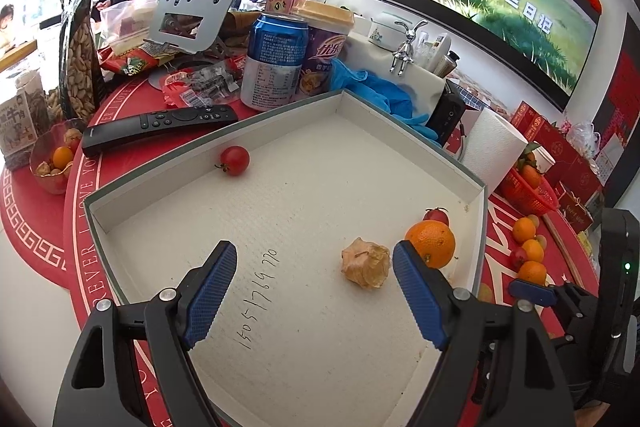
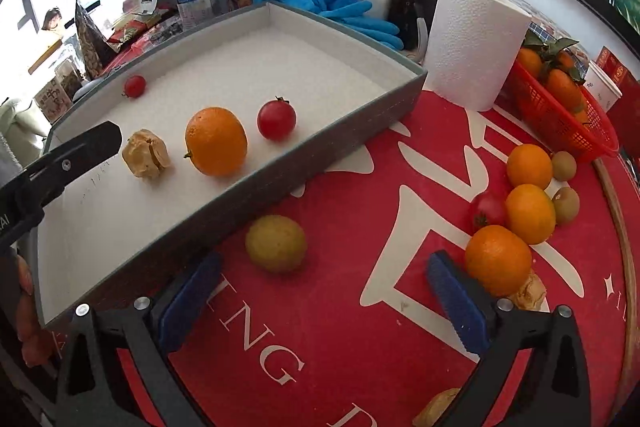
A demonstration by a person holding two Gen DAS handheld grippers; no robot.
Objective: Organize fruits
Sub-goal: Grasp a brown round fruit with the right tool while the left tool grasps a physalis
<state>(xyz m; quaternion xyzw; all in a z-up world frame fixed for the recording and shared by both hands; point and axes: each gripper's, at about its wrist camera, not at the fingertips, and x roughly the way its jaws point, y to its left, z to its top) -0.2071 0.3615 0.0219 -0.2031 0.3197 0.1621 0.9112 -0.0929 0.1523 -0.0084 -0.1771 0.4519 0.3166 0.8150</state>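
Left gripper (image 1: 314, 291) over white box (image 1: 478, 195), jaws wide apart, nothing between pads. Inside box: husk fruit (image 1: 365, 261) just beside right pad, orange (image 1: 431, 243) next to it near box wall, red tomato (image 1: 437, 215) behind orange, second small tomato (image 1: 235, 160) alone near far wall. Right gripper (image 2: 322, 301) above red mat (image 2: 340, 327), jaws fully apart, empty. Yellow fruit (image 2: 276, 243) on mat, ahead of pads, just beside box wall. More oranges (image 2: 498, 259) near right pad.
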